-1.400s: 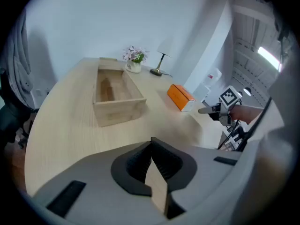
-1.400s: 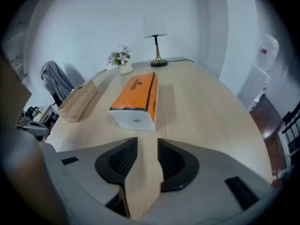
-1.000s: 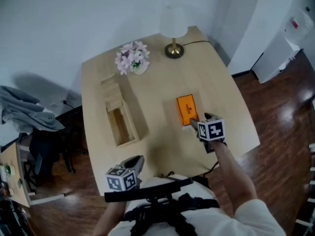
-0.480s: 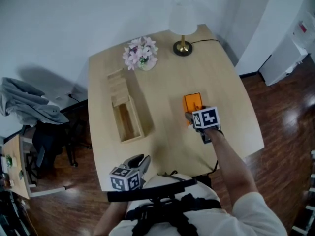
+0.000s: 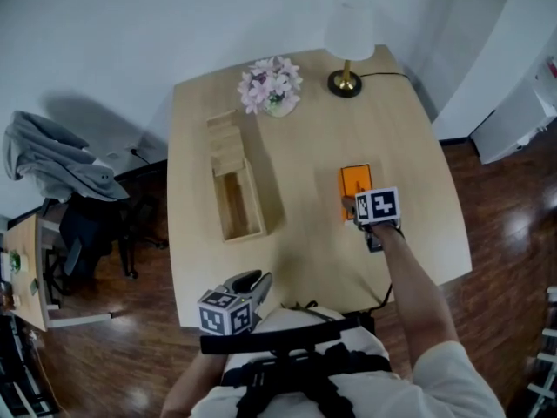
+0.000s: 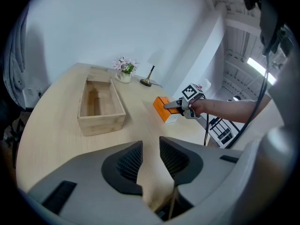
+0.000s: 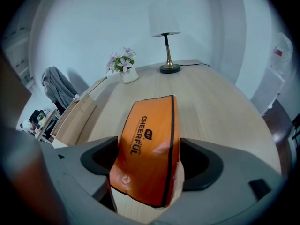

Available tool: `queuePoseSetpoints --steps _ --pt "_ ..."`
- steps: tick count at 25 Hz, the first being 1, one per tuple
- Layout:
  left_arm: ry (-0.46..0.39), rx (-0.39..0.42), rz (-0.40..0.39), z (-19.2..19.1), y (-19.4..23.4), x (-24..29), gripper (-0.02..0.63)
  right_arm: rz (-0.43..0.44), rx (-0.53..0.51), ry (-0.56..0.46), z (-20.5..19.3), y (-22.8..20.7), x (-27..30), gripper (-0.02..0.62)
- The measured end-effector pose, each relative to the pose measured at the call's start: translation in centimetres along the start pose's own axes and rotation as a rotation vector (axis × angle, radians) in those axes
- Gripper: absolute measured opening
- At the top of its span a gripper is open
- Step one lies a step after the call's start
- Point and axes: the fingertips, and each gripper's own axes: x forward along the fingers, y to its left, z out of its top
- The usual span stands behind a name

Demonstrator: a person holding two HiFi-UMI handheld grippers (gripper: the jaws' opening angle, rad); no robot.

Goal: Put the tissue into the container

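Note:
An orange tissue pack [image 5: 355, 179] lies flat on the right half of the wooden table [image 5: 305, 138]. My right gripper [image 5: 352, 205] is over its near end. In the right gripper view the tissue pack [image 7: 150, 139] sits between the jaws of the right gripper [image 7: 150, 161], which have just been opening and stand wide, with dark gaps beside the pack. The long open wooden box [image 5: 258, 205] stands left of centre. My left gripper [image 5: 253, 282] hovers at the table's near edge; its jaws have just been opening, with nothing between them.
A vase of pink flowers [image 5: 272, 85] and a white lamp [image 5: 350, 35] stand at the table's far edge. A chair draped with grey clothes [image 5: 52, 159] is left of the table. Dark wooden floor surrounds it.
My right gripper has come forward and down onto the near end of the tissue pack. The left gripper has stayed at the table's near edge. The head view has shifted.

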Motion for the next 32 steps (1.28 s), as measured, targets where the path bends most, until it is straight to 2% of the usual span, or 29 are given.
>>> queuePoseSetpoints --steps 4,7,13,23,32 --pt "-0.002 -0.008 0.004 0.0 0.3 -0.4 0.11 0.038 0.048 0.002 -0.1 0.7 0.4 0.406" --pt "-0.009 -0.018 0.007 -0.1 0.8 -0.7 0.11 0.083 0.091 -0.007 0.2 1.4 -0.1 0.383" --pt "-0.022 -0.033 0.014 0.0 1.7 -1.4 0.11 0.003 0.068 -0.026 0.3 0.0 -1.0 0.344" --pt "-0.059 -0.044 0.005 0.4 2.9 -2.4 0.11 0.032 0.064 -0.103 2.8 3.2 -3.5 0.339" --pt "-0.144 -0.084 0.037 1.7 5.8 -4.6 0.11 0.057 0.056 -0.13 3.4 6.8 -4.5 0.336"
